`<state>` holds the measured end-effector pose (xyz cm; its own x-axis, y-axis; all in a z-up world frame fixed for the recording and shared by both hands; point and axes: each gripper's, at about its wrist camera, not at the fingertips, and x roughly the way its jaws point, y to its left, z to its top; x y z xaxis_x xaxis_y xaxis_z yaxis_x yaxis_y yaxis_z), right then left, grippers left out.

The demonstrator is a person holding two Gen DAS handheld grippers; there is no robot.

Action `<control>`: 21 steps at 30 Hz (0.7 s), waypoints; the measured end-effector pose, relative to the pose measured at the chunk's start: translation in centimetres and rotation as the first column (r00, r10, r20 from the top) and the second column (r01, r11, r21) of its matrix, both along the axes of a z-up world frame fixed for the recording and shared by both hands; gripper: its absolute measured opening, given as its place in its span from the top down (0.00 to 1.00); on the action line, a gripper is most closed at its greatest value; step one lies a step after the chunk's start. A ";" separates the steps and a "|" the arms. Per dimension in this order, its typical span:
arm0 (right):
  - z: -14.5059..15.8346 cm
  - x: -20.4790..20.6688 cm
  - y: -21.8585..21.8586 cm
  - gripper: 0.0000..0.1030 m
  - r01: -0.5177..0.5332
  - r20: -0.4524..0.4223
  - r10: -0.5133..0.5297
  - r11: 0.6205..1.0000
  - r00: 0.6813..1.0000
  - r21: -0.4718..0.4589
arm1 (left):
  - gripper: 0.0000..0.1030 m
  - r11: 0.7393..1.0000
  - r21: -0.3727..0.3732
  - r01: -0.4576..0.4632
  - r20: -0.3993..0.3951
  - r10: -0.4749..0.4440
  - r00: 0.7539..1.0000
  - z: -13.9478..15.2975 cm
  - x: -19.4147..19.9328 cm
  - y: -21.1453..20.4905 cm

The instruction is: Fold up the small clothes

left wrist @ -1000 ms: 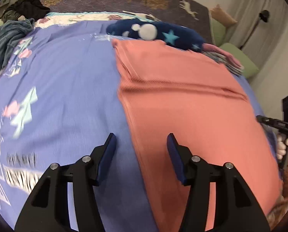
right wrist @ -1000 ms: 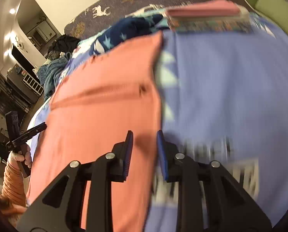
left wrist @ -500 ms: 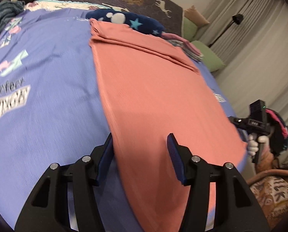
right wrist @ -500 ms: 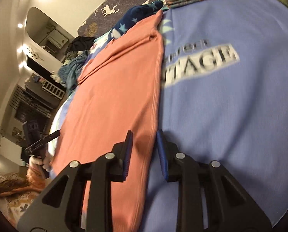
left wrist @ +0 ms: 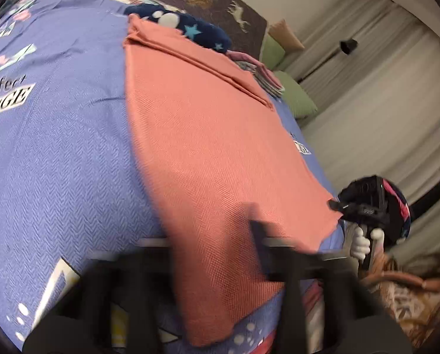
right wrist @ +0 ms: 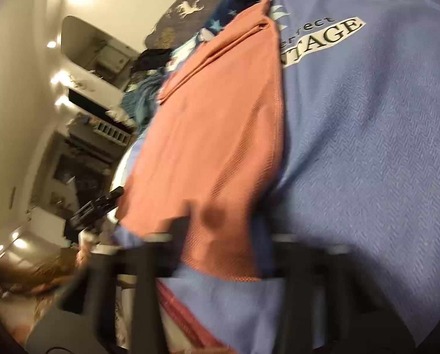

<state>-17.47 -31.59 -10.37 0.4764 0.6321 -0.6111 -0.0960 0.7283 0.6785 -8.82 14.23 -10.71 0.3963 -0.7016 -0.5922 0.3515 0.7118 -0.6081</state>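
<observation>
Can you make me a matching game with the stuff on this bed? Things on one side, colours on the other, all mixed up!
Things:
1. spread-out cloth
2. bedspread
3. starry blanket
4. pillow

Colours:
A. green
B. salmon pink
C. dark blue with stars
D. light purple-blue with printed words

Pairs: 1-B, 2-D, 3-C, 4-A

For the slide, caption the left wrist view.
Left gripper shut on the near hem of the salmon garment spread on the blue bedspread.
</observation>
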 end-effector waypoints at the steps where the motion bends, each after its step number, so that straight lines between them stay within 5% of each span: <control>1: 0.2 -0.4 -0.5 0.96 0.032 0.002 -0.032 0.999 0.999 0.000 | 0.98 1.000 0.007 -0.029 0.004 0.029 1.000 0.1 -0.3 0.3; 6: 1.4 -1.9 -1.9 0.96 0.063 0.045 -0.062 0.998 0.997 -0.021 | 0.98 0.997 0.006 -0.079 0.030 0.078 0.996 0.2 -1.7 1.9; 9: 0.3 -1.4 -1.7 0.85 0.053 -0.009 -0.053 0.998 0.999 -0.032 | 0.97 0.996 0.000 -0.087 0.008 0.087 0.996 -0.3 -1.5 1.5; 12: 0.2 -1.6 -2.2 0.68 0.045 -0.010 -0.045 0.998 0.999 0.043 | 0.70 0.996 -0.022 -0.084 0.001 0.084 0.996 0.0 -2.1 1.6; 17: 0.1 -1.5 -2.2 0.52 0.002 -0.014 -0.002 0.999 1.000 0.052 | 0.58 0.999 0.000 -0.051 0.010 0.051 0.999 0.0 -2.7 1.3; 19: 0.0 -0.8 -1.7 0.51 -0.014 -0.010 0.015 0.997 1.000 0.071 | 0.55 0.999 -0.023 -0.042 0.005 0.042 0.999 -0.2 -2.5 1.2; 21: -0.3 -0.2 -1.0 0.61 -0.025 -0.009 0.026 0.995 1.000 0.093 | 0.56 0.999 -0.040 -0.035 0.009 0.036 0.999 -0.2 -2.5 0.9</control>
